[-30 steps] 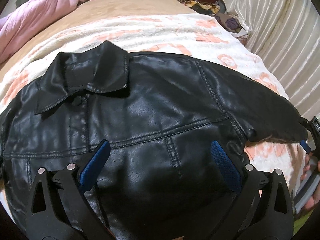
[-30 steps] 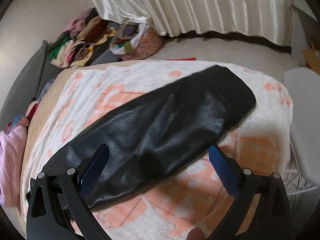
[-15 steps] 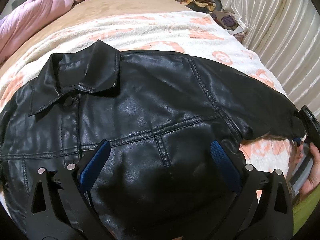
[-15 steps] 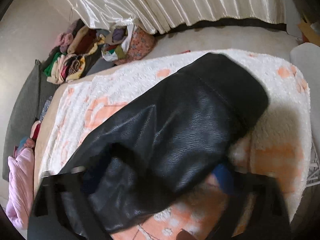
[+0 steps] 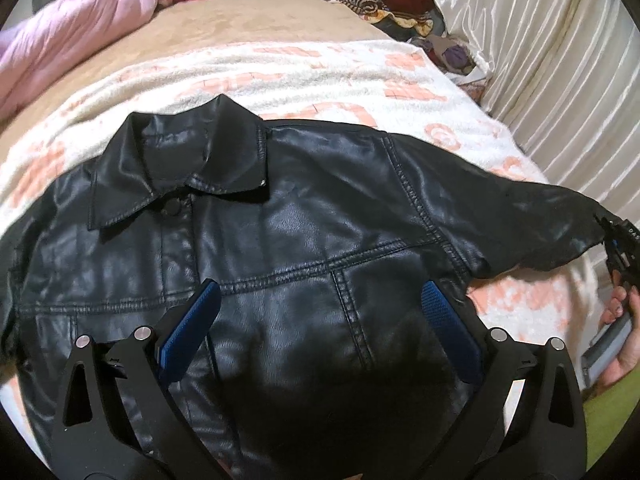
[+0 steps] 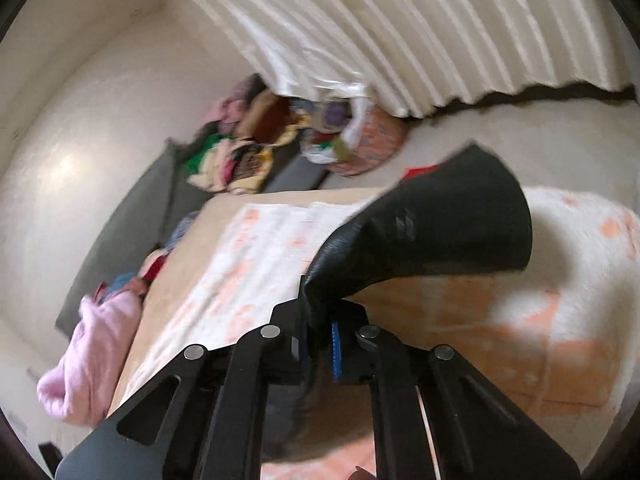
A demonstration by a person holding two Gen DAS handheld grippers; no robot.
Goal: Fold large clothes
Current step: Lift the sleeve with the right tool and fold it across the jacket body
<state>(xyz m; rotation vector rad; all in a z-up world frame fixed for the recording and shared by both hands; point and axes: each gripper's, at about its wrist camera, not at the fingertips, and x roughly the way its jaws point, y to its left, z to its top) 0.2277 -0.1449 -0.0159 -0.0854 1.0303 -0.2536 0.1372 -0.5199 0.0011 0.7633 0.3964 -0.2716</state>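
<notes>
Already the right gripper (image 6: 320, 340) was clamped on the sleeve (image 6: 432, 236), long axis running left toward the jacket (image 5: 280, 260); left gripper (image 5: 320, 320) gaped wide above it.

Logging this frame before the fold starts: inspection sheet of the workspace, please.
Surface: bed with a white-and-peach blanket.
Job's things: black leather jacket lies front up, collar buttoned; its sleeve is lifted.
Clutter: pink bedding at the bed's far corner; clothes pile and a bag of clothes on the floor.
Grippers: left gripper open, over the jacket's lower front; right gripper shut on the sleeve.
Cables: nothing seen.
Surroundings: cream curtain, pale wall, grey cushion.
</notes>
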